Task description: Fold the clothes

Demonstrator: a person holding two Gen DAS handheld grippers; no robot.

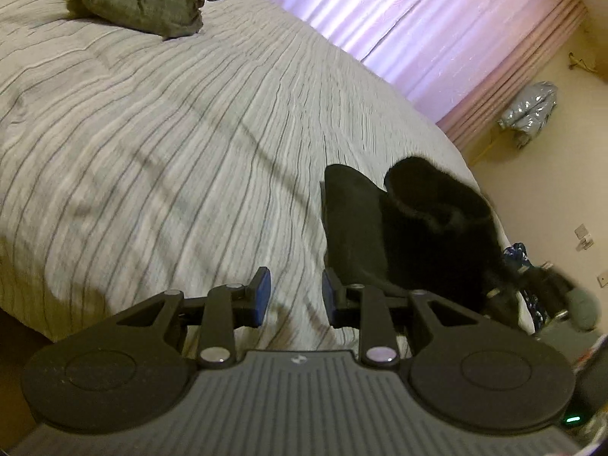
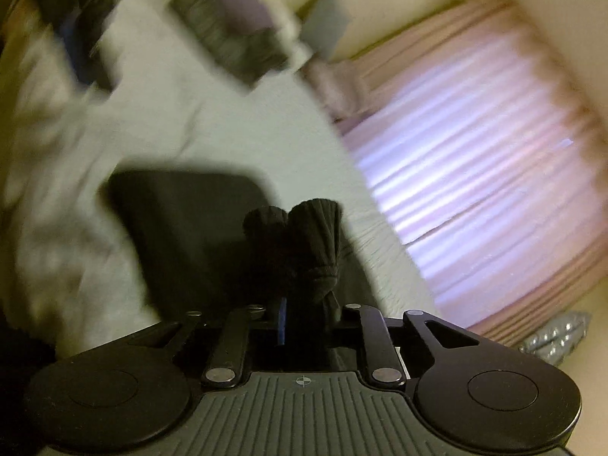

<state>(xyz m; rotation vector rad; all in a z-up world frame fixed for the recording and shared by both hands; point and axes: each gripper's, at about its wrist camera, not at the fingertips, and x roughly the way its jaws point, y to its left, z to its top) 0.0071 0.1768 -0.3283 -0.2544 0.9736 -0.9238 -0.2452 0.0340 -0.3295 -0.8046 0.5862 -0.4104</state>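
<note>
A bed (image 1: 171,133) with a grey-striped cover fills the room's middle. Beyond it hang pink curtains (image 1: 437,38), glowing with daylight. Cream walls (image 1: 539,174) stand right, bearing wall sockets (image 1: 583,232).

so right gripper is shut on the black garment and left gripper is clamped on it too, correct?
Half right. The right gripper is shut on the black garment, as the right wrist view shows. The left gripper is not: in the left wrist view its pads stand apart over the striped bedspread with nothing between them.
</note>
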